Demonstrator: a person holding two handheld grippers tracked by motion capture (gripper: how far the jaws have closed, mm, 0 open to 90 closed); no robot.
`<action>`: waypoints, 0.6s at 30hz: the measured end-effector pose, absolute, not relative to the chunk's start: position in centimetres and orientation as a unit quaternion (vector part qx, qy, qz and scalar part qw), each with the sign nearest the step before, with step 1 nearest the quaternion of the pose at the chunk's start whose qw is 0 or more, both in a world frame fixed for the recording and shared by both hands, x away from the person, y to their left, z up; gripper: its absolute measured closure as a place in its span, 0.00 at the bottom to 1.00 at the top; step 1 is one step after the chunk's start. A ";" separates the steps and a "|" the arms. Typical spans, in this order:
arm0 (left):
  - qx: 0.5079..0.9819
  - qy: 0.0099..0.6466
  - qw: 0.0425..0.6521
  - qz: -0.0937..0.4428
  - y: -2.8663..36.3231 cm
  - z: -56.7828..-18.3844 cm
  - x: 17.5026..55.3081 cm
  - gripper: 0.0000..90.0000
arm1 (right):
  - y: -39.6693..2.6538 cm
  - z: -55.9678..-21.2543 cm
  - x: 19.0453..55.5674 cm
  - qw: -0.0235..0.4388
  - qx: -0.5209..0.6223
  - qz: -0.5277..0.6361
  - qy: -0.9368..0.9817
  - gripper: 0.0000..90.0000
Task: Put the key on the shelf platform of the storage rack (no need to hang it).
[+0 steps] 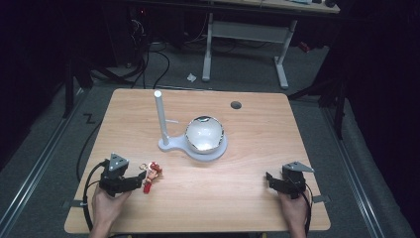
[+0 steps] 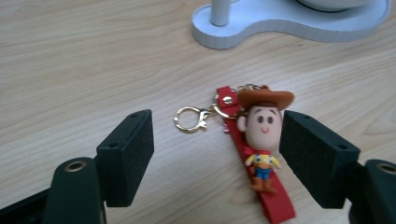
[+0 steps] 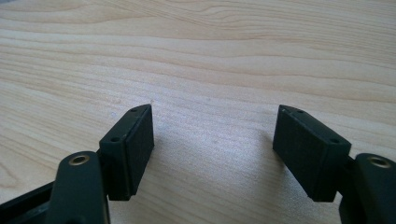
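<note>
1. The left gripper has its jaws spread wide and holds nothing; the cowboy keychain lies flat between them, close to the jaw at 3 o'clock.
2. To grip well, I judge: centre on the figure's body, then close.
3. The right gripper gapes over bare wooden table.
4. A white stand sits mid-table; at 12 o'clock, a dim room with cables.

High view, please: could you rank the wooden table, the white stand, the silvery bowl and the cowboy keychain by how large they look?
1. wooden table
2. white stand, counting its flat base and tall post
3. silvery bowl, sitting on that base
4. cowboy keychain, by the left gripper
</note>
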State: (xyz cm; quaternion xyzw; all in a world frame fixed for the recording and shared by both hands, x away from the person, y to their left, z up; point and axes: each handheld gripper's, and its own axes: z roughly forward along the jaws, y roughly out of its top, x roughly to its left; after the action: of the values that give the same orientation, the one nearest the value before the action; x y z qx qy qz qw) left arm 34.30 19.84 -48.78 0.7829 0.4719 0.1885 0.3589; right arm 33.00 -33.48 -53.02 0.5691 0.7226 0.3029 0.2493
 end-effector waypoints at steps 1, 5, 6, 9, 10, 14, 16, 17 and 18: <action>0.786 0.468 0.357 0.186 19.6 -48.8 34.2 0.30 | -33.5 -53.0 33.0 0.249 0.569 0.303 0.723 0.33; 0.797 0.458 0.350 0.180 18.5 -49.2 34.1 0.30 | -33.5 -53.0 33.0 0.250 0.569 0.303 0.723 0.33; 0.800 0.456 0.346 0.180 18.3 -49.3 34.1 0.30 | -33.5 -53.0 33.0 0.250 0.569 0.303 0.723 0.33; 0.807 0.451 0.338 0.178 17.7 -49.7 34.2 0.31 | -33.5 -53.0 33.0 0.250 0.569 0.303 0.723 0.33; 0.809 0.449 0.335 0.177 17.5 -49.8 34.3 0.31 | -33.5 -53.0 33.0 0.250 0.569 0.303 0.723 0.33; 0.815 0.447 0.325 0.177 16.8 -50.4 34.5 0.33 | -33.5 -53.0 33.0 0.249 0.569 0.303 0.722 0.33; 0.816 0.448 0.322 0.173 16.6 -50.7 34.7 0.33 | -33.5 -53.0 33.0 0.249 0.569 0.304 0.722 0.33; 0.816 0.449 0.321 0.173 16.5 -50.8 34.8 0.34 | -33.5 -53.0 33.0 0.249 0.569 0.304 0.723 0.33; 0.815 0.450 0.322 0.172 16.5 -50.9 34.8 0.35 | -33.5 -53.0 33.0 0.249 0.569 0.303 0.723 0.33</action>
State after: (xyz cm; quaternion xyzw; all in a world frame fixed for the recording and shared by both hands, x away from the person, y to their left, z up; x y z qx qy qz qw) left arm 34.83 16.48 -50.90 0.8152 0.4496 0.1724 0.3217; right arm 33.01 -33.50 -53.02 0.5689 0.7225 0.3034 0.2494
